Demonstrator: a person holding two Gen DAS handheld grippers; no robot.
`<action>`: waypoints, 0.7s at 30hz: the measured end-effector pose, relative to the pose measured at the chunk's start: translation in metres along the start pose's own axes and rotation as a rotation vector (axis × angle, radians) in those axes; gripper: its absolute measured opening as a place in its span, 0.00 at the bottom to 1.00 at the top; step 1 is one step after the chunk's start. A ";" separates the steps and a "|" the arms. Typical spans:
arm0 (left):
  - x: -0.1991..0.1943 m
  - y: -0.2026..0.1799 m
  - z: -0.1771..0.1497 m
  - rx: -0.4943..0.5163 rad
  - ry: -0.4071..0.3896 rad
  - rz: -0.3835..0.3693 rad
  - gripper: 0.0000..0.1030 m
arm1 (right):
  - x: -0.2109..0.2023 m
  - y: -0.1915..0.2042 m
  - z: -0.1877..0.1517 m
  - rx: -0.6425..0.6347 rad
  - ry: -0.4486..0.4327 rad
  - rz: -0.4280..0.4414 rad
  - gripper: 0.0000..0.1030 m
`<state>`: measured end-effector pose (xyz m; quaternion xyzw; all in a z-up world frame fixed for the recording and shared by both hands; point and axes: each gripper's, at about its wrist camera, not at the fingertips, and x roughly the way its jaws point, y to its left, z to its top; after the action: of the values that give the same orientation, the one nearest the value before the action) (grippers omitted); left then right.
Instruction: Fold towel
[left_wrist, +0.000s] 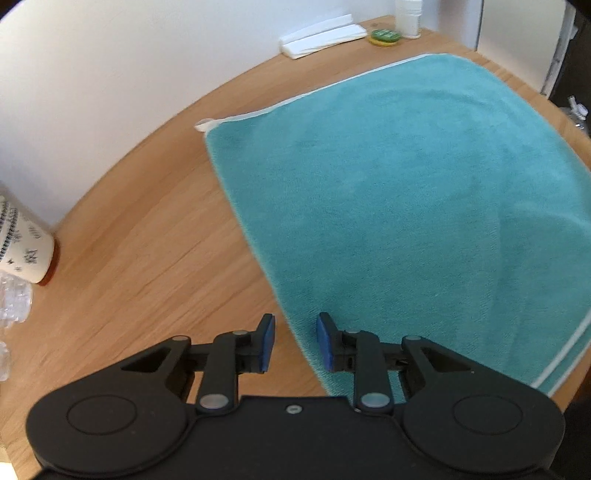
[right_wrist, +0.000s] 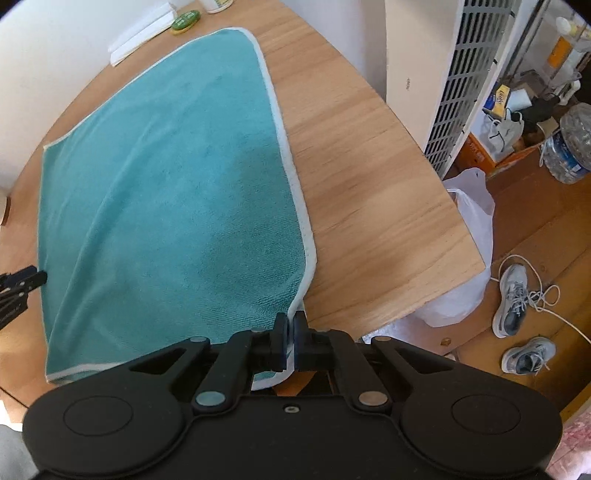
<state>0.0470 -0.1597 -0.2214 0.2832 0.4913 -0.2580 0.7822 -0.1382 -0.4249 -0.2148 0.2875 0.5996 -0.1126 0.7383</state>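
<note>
My right tool (right_wrist: 290, 341) is pinched onto the near white-trimmed corner of the towel (right_wrist: 177, 177). My left tool (left_wrist: 291, 341) hangs with its jaws apart over the towel's left edge, holding nothing. The teal terry towel lies spread on the wooden table (right_wrist: 369, 184), mostly smooth, with soft ripples.

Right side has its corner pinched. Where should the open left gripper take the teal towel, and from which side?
Grip the towel at its near left corner, coming in from the bare table. The left gripper already straddles that thin, flat left edge; the right gripper pinches the matching corner.
</note>
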 end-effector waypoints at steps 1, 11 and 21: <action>0.000 0.001 -0.001 0.000 -0.003 -0.004 0.25 | -0.001 -0.002 -0.002 0.008 0.005 0.002 0.02; 0.000 0.005 -0.002 0.004 0.004 -0.009 0.25 | 0.010 -0.004 -0.019 0.009 0.045 -0.030 0.05; 0.007 0.027 0.009 -0.100 0.034 -0.043 0.26 | 0.013 -0.010 -0.017 0.075 0.023 0.017 0.35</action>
<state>0.0735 -0.1478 -0.2195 0.2373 0.5231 -0.2450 0.7811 -0.1541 -0.4209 -0.2323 0.3215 0.6008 -0.1257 0.7211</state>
